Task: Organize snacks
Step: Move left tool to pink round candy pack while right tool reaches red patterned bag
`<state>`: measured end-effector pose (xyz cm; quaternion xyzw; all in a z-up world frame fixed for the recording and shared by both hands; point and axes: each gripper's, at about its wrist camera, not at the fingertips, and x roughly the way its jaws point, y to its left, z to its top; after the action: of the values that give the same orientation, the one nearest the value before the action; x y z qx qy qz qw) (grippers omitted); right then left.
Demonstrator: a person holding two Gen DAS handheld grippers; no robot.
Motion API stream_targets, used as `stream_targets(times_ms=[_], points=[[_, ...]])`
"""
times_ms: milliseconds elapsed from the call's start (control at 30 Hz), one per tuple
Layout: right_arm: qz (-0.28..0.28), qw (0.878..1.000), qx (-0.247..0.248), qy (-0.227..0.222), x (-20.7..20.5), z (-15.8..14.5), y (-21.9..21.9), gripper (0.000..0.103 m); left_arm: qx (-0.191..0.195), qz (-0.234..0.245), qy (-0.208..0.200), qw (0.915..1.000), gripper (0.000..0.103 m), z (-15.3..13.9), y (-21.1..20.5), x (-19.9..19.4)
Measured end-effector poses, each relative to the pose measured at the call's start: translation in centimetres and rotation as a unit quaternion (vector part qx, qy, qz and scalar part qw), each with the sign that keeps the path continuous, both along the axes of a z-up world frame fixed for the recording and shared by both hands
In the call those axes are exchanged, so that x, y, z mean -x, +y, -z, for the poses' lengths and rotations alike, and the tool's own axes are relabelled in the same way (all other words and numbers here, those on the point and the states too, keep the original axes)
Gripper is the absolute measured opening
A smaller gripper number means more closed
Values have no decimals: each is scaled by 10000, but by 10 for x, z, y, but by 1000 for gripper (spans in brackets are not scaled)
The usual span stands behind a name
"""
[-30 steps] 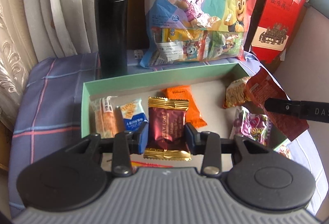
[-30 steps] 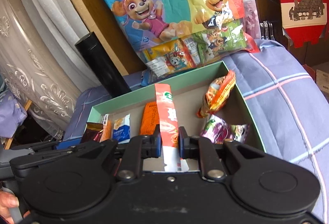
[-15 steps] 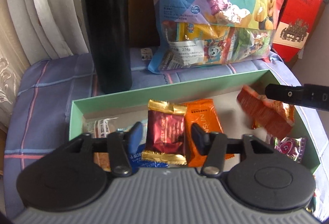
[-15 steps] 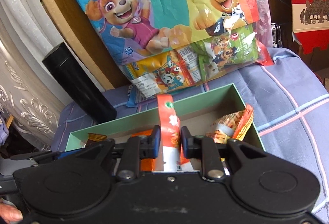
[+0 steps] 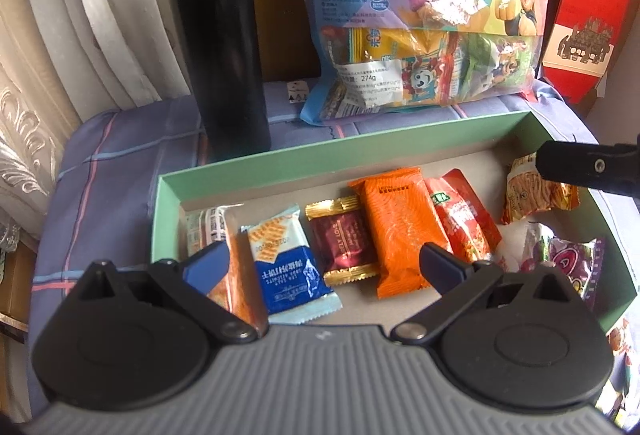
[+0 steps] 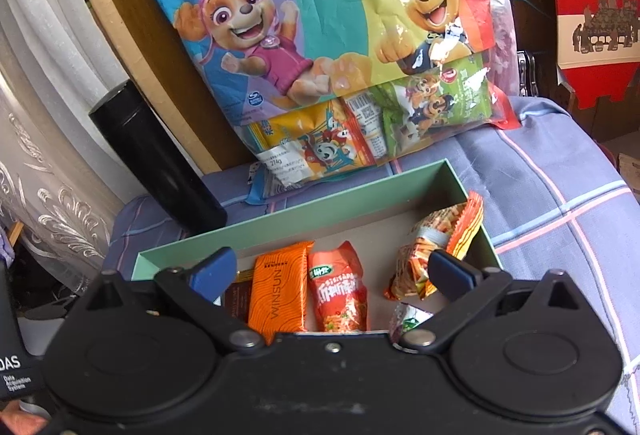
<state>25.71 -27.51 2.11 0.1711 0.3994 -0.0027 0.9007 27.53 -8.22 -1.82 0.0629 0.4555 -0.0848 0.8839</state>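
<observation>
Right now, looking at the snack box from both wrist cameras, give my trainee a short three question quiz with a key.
1. True or false: the left hand-held gripper is clamped on the maroon chocolate packet.
2. Which packet lies directly beside the orange packet, on the side away from the chocolate?
A. red packet
B. blue cracker packet
C. purple packet
3. Fill in: the black flask stands ____ the green box.

Key: 1 false; 2 A; 3 outside.

Snack packets (image 5: 396,231) lying flat, side by side, in green box (image 5: 280,165)
</observation>
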Motion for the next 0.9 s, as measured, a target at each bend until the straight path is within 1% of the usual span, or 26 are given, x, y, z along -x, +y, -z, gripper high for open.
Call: stream_targets(times_ms=[200,400,700,800,900], points=[[-7,10000,5,29,27,-13,3,103,88,117,-79,9999,103,-18,-4,28],[-31,10000,46,15,72,-27,2,103,259,301,-117,9991,103,-30,-6,70],[125,9999,-33,82,131,-33,-6,103,296,476,15,9984,103,-25,-11,121],[143,9998,-106,104,149,-30,-8,103,287,490,65,9984,103,-18,-9,136],[176,9997,-136,134,167,-21,-6,103,227,388,65,9990,103,-7,-6,150]])
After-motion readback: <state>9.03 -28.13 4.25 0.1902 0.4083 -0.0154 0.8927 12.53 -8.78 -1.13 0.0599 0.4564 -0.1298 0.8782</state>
